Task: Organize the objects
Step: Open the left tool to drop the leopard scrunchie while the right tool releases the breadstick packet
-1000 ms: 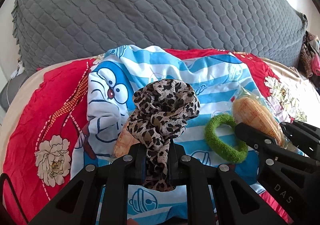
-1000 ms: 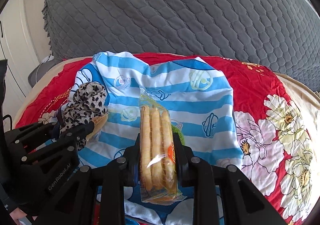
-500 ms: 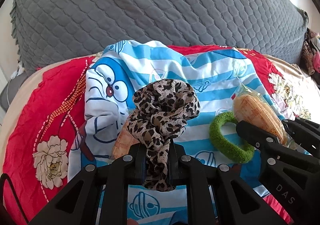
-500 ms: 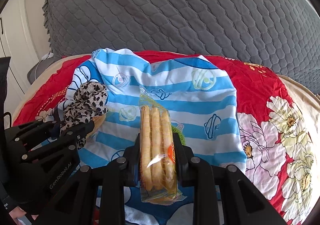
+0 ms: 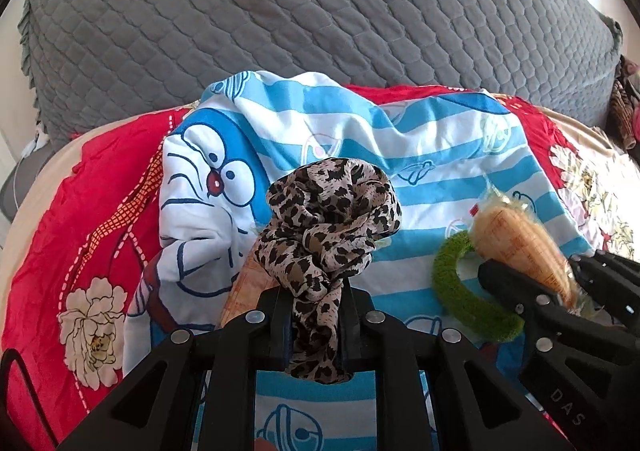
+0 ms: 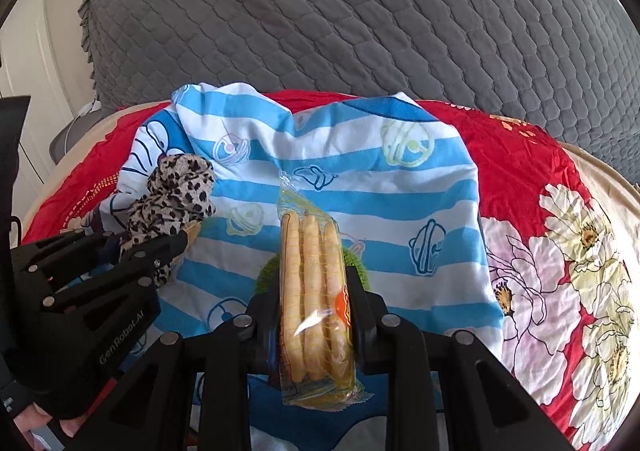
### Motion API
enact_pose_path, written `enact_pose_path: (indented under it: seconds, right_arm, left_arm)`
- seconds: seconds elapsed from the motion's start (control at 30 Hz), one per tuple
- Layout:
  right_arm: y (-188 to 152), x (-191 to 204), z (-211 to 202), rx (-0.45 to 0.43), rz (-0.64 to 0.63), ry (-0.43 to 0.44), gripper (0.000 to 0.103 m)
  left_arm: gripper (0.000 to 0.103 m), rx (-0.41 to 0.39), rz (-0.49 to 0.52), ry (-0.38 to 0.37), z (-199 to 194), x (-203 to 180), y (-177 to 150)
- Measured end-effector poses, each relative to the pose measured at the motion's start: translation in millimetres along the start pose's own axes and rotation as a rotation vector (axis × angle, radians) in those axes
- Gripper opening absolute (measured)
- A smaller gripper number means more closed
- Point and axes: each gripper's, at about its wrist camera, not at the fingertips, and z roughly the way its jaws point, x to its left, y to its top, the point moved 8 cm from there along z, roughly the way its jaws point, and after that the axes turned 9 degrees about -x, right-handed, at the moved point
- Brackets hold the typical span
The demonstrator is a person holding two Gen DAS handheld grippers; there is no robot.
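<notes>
Both tilted-down grippers grip: left gripper [image 5: 314, 325] scrunchie [image 5: 332, 223], right gripper [image 6: 312, 325] biscuits [image 6: 314, 291].

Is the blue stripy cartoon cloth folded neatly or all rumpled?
Rumpled. The blue striped cloth lies spread loosely over the red flowered sheet, with bunched folds at its top and left edges.

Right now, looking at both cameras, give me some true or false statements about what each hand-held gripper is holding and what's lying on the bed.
1. The left hand-held gripper grips a leopard-print scrunchie. True.
2. The right hand-held gripper is empty. False: it clamps a wrapped snack pack.
3. A green hair ring lies on the striped cartoon cloth. True.
4. The quilt behind is red. False: it is grey.
</notes>
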Motion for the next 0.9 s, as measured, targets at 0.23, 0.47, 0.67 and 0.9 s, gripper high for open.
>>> enact_pose_path:
  seconds: [0.23, 0.47, 0.67, 0.9]
  right_arm:
    - [-4.3, -2.3, 6.4, 0.015, 0.006, 0.001, 0.027]
    - [-4.5, -2.2, 9.3, 0.021, -0.003, 0.003, 0.027]
    - [-5.5, -0.9, 8.2, 0.02, -0.026, -0.007, 0.027]
    - [-6.8, -2.5, 5.3, 0.027, -0.029, -0.006, 0.037]
  left_arm:
    - [0.022, -0.011, 0.026, 0.003, 6.6, -8.5, -7.8]
    - [0.023, -0.015, 0.038, -0.006, 10.9, -14.7, -12.1]
    - [0.025, -0.017, 0.037, -0.007, 12.3, -15.6, -12.6]
    - [0.04, -0.016, 0.042, -0.013, 7.5, -13.9, -15.1]
